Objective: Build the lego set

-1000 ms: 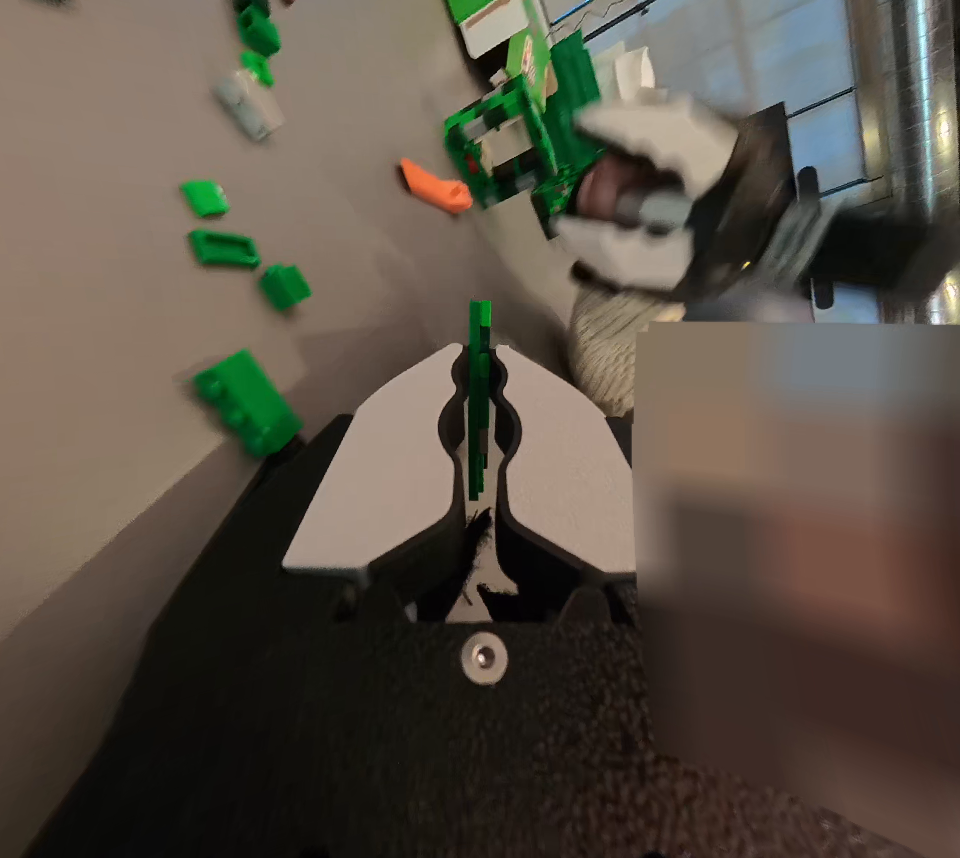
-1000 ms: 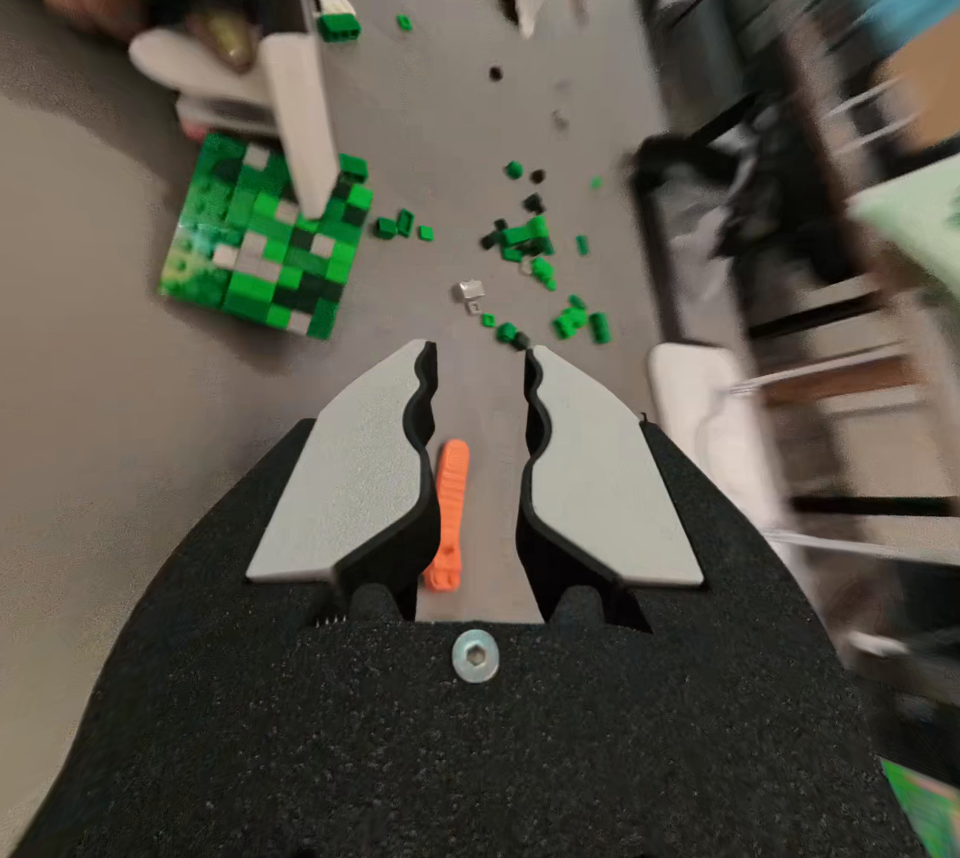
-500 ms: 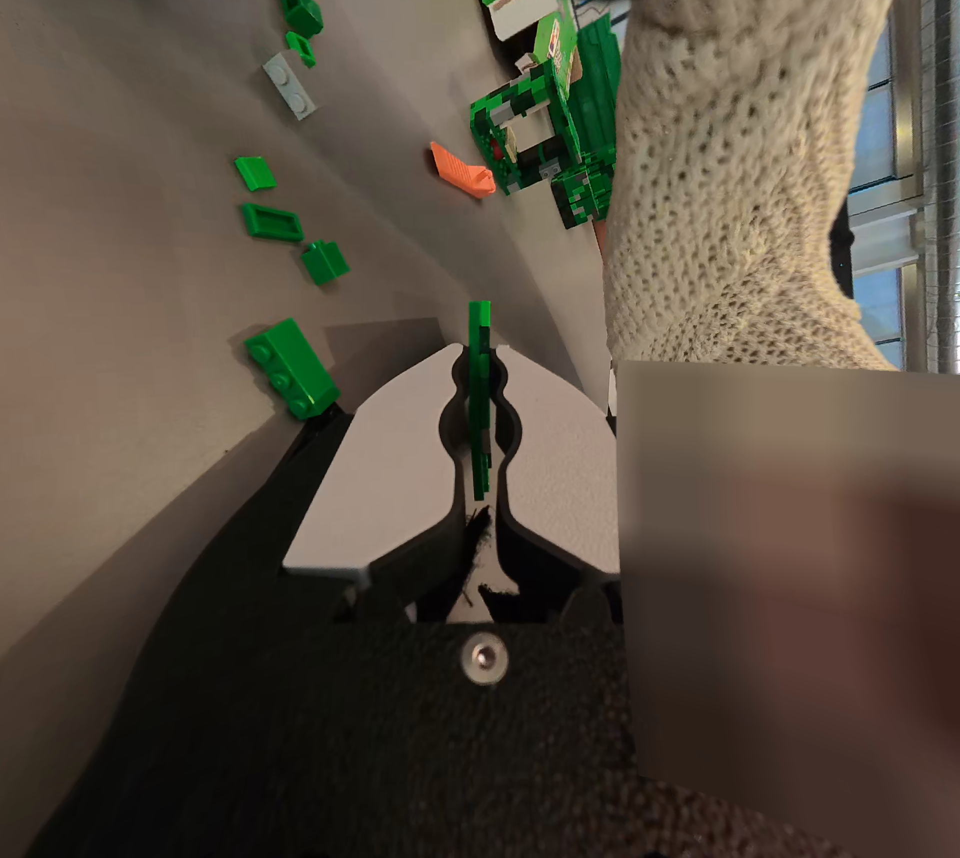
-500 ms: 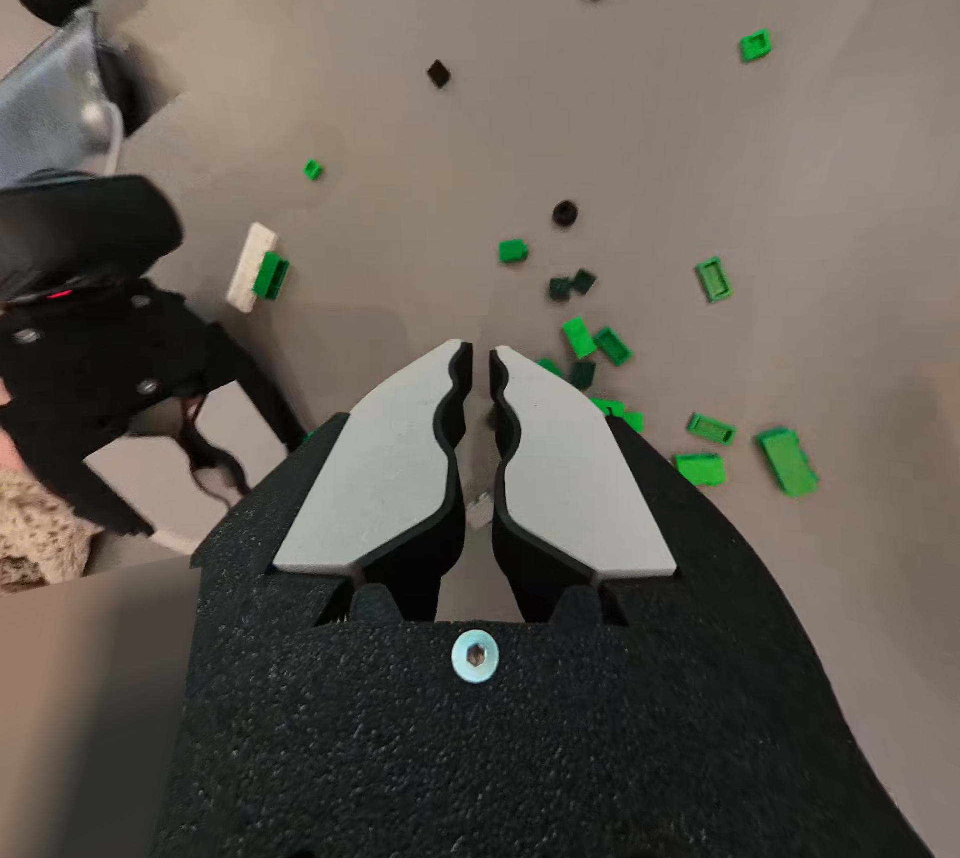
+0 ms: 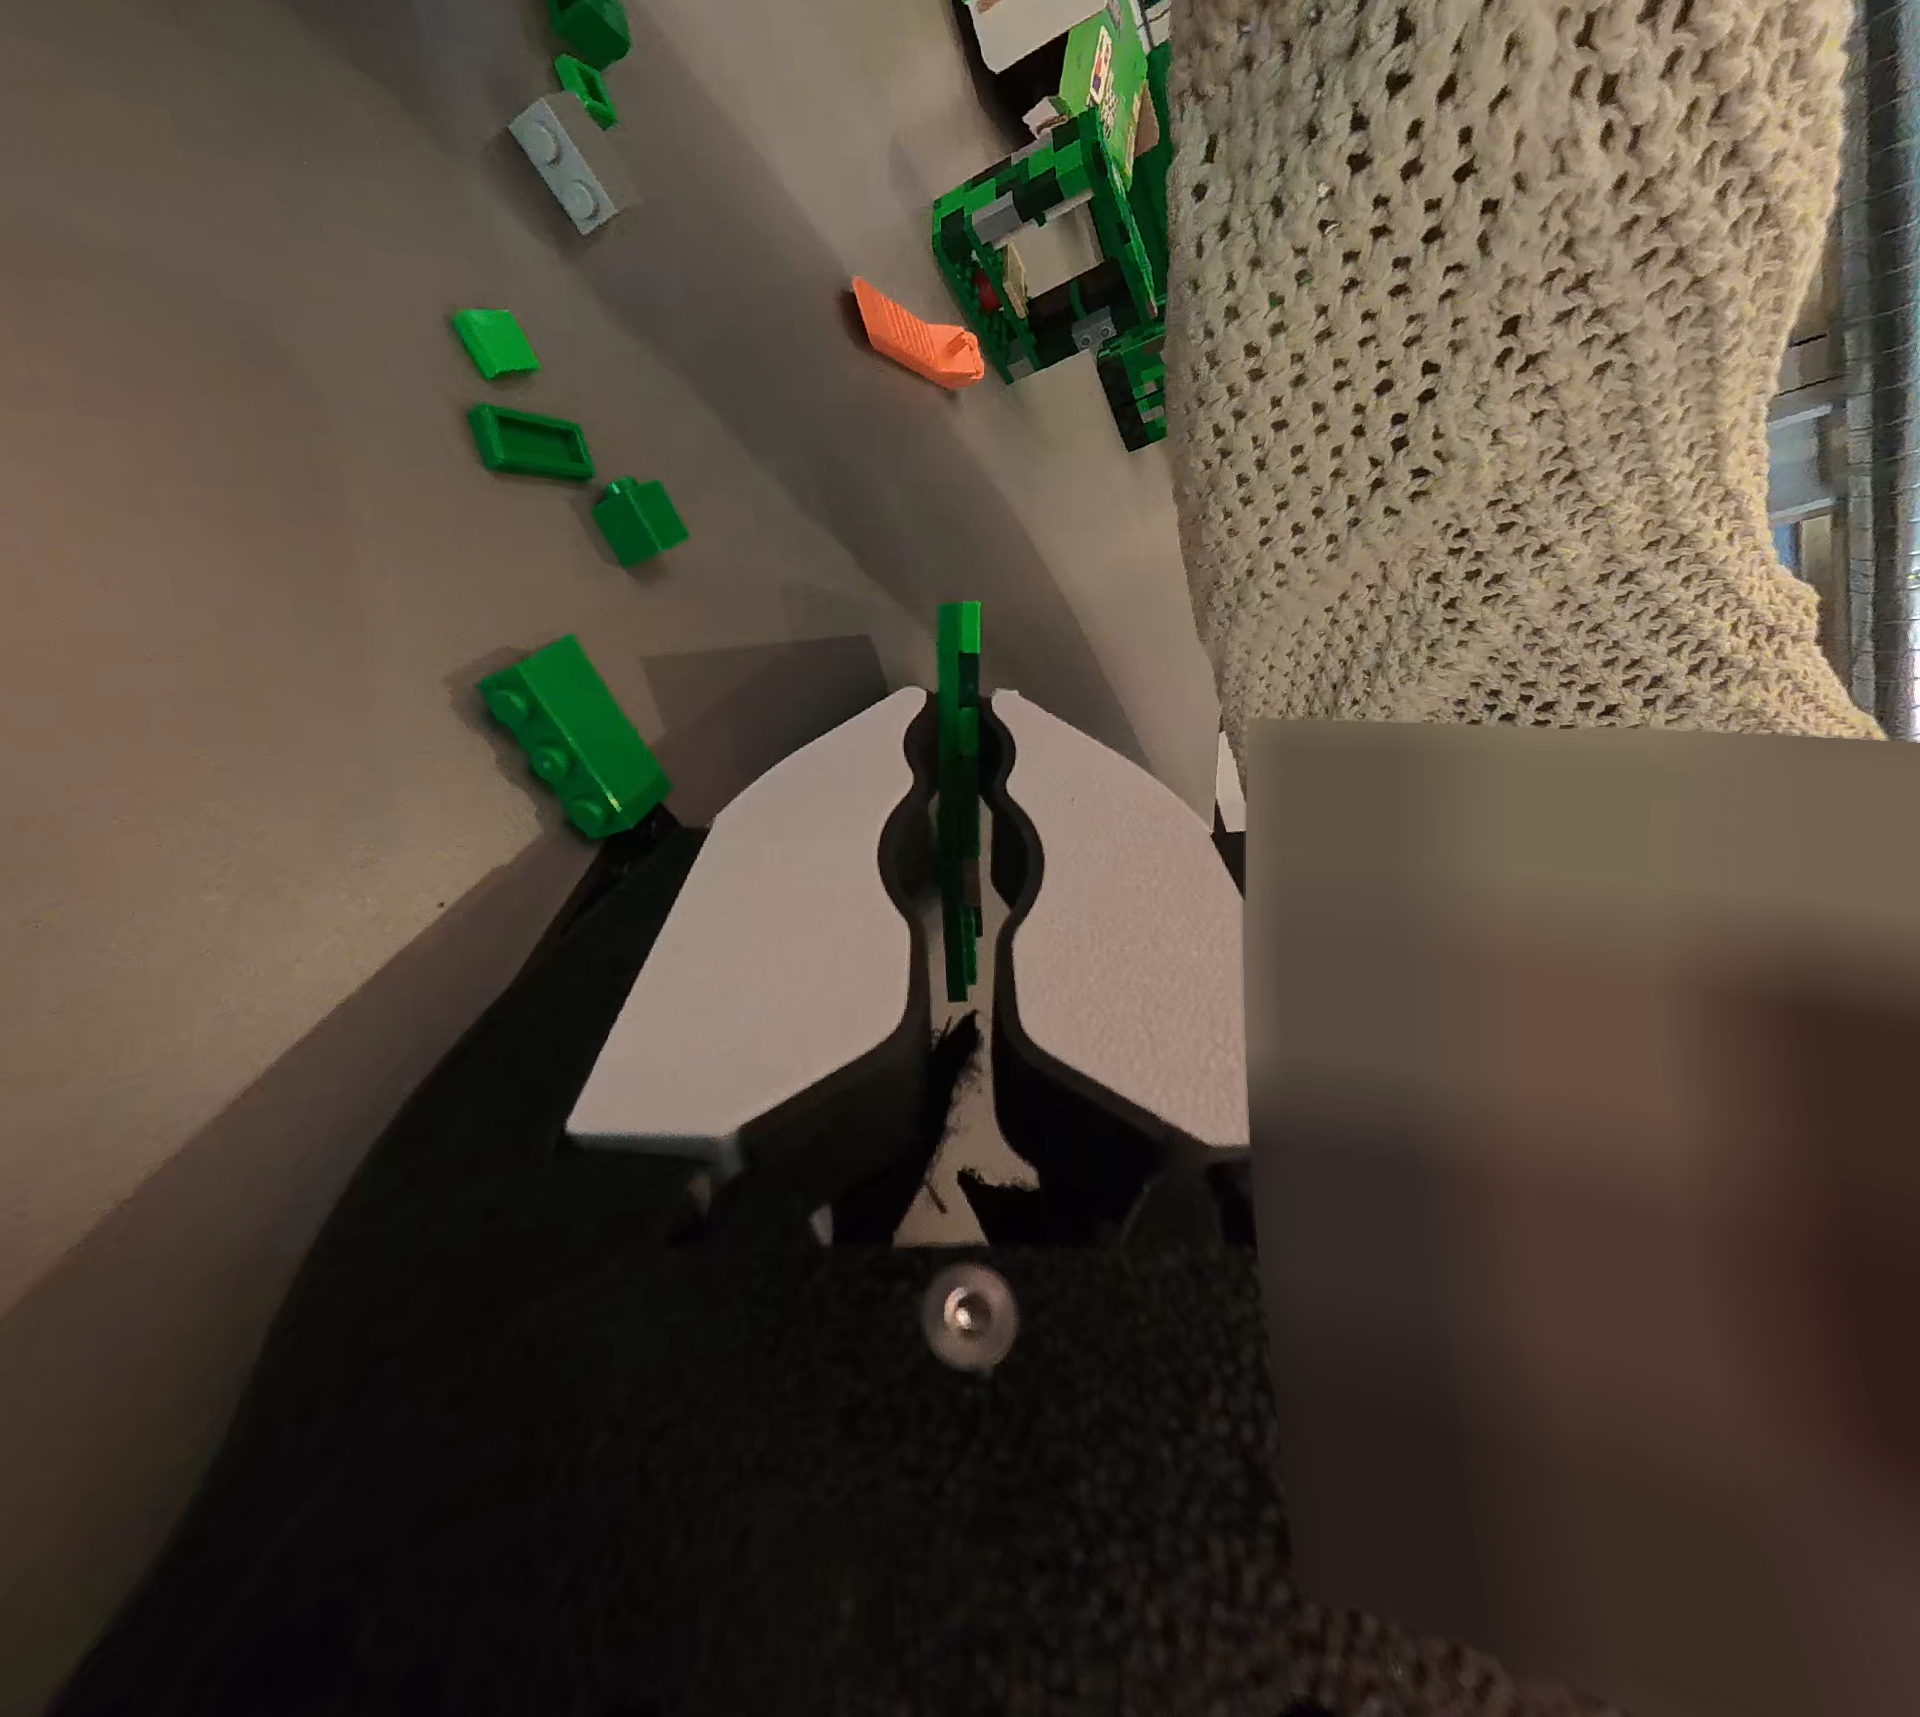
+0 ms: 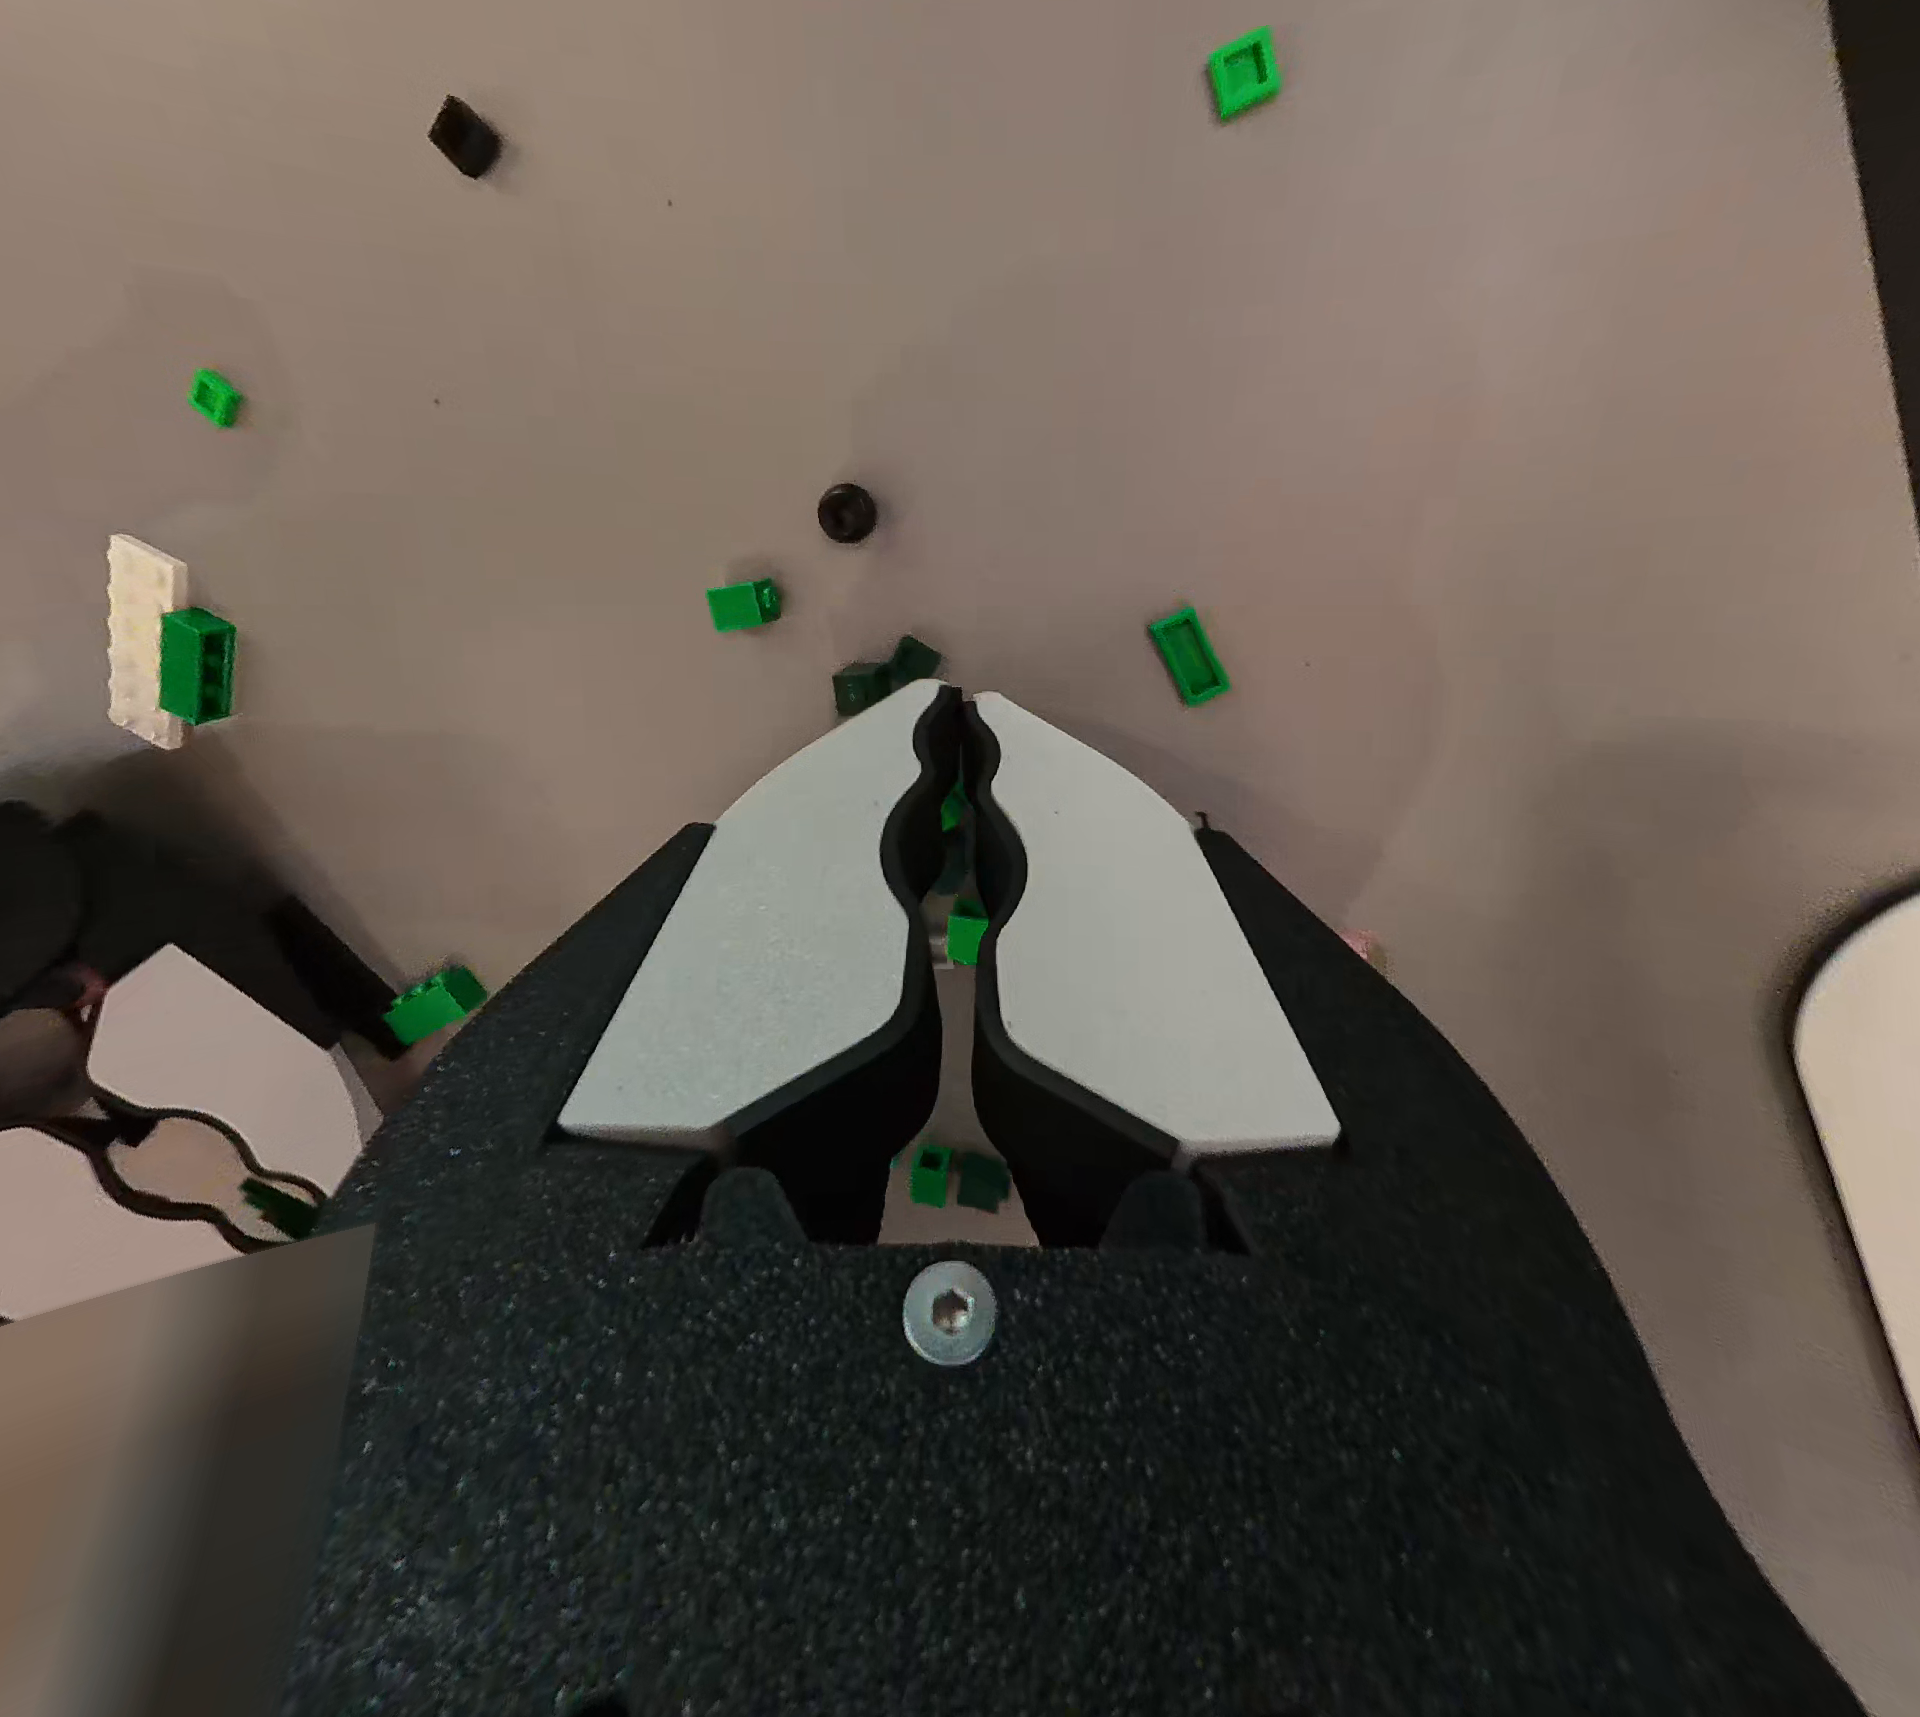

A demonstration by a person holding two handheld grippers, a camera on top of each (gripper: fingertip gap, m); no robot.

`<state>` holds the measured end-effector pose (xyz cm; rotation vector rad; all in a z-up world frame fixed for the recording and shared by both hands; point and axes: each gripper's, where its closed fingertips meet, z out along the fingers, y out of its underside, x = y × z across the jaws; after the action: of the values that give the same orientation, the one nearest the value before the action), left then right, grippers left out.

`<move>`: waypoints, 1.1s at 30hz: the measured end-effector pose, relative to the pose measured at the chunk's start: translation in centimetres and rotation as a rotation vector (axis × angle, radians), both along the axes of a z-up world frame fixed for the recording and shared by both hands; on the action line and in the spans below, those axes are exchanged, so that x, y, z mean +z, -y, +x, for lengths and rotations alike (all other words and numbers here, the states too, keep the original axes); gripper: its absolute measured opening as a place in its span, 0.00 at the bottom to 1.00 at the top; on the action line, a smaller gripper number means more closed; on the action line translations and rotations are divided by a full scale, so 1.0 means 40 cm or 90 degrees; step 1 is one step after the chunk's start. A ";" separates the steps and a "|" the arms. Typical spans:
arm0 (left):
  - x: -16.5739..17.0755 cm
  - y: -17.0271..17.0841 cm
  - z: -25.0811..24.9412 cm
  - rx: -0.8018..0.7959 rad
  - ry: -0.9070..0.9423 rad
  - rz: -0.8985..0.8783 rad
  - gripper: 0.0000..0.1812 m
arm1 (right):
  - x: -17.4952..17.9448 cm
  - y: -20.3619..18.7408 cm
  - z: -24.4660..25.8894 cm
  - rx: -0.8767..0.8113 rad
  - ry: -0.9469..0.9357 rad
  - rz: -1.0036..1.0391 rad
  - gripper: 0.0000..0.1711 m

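Right gripper [image 6: 961, 711] lowered, closed, grey table [image 6: 935, 265], scattered bricks [image 6: 1190, 654]

I note a cream knitted sleeve [image 5: 1475, 233] filling the upper right of the left view, above the grey table [image 5: 208, 524]. A white object [image 6: 1870, 1106] sits at the right view's edge.
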<state>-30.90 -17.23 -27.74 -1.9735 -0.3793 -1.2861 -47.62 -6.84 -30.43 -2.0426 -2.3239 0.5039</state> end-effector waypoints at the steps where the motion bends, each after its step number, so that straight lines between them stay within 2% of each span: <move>1: 0.000 0.000 0.000 -0.001 0.000 0.000 0.03 | -0.002 0.002 -0.001 0.005 0.002 0.003 0.00; 3: 0.000 0.000 0.000 -0.001 0.000 0.000 0.03 | -0.007 0.008 0.001 0.022 0.008 0.018 0.00; 6: 0.000 0.000 0.000 -0.002 0.000 0.000 0.03 | -0.001 0.048 -0.002 0.041 0.005 -0.025 0.00; 8: 0.000 0.001 0.000 -0.003 0.001 0.000 0.03 | 0.001 0.026 -0.021 0.053 -0.029 0.030 0.01; 9: 0.000 0.001 0.000 -0.003 0.001 0.001 0.03 | -0.001 0.015 -0.024 0.058 -0.034 0.056 0.02; 12: 0.000 0.001 0.001 -0.004 0.001 0.001 0.03 | -0.011 0.032 -0.009 0.046 -0.004 0.017 0.09; 14: 0.000 0.001 0.001 -0.005 0.002 0.001 0.03 | -0.009 0.035 -0.006 0.040 0.000 0.005 0.10; 19: 0.001 0.001 0.001 -0.006 0.001 0.002 0.03 | -0.012 0.021 -0.009 0.042 -0.007 0.036 0.09; 22: 0.000 0.001 0.000 -0.005 0.001 0.002 0.03 | -0.013 0.030 -0.008 0.056 -0.011 0.031 0.03; 25: 0.002 0.000 -0.003 0.000 0.004 0.004 0.03 | 0.000 0.028 0.000 0.105 -0.040 0.058 0.00; 28: 0.007 -0.004 -0.006 0.010 0.012 0.010 0.03 | 0.058 0.047 0.025 0.162 -0.127 0.048 0.00; 31: 0.009 -0.008 -0.002 0.010 0.009 0.014 0.03 | 0.105 0.056 0.090 0.236 -0.194 0.055 0.00; 33: 0.012 -0.011 0.000 0.011 0.014 0.018 0.03 | 0.120 0.086 0.153 0.307 -0.213 0.005 0.00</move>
<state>-30.91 -16.80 -27.27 -1.9297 -0.3856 -1.2962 -41.49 -10.30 -25.62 -1.2520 -2.5719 0.7707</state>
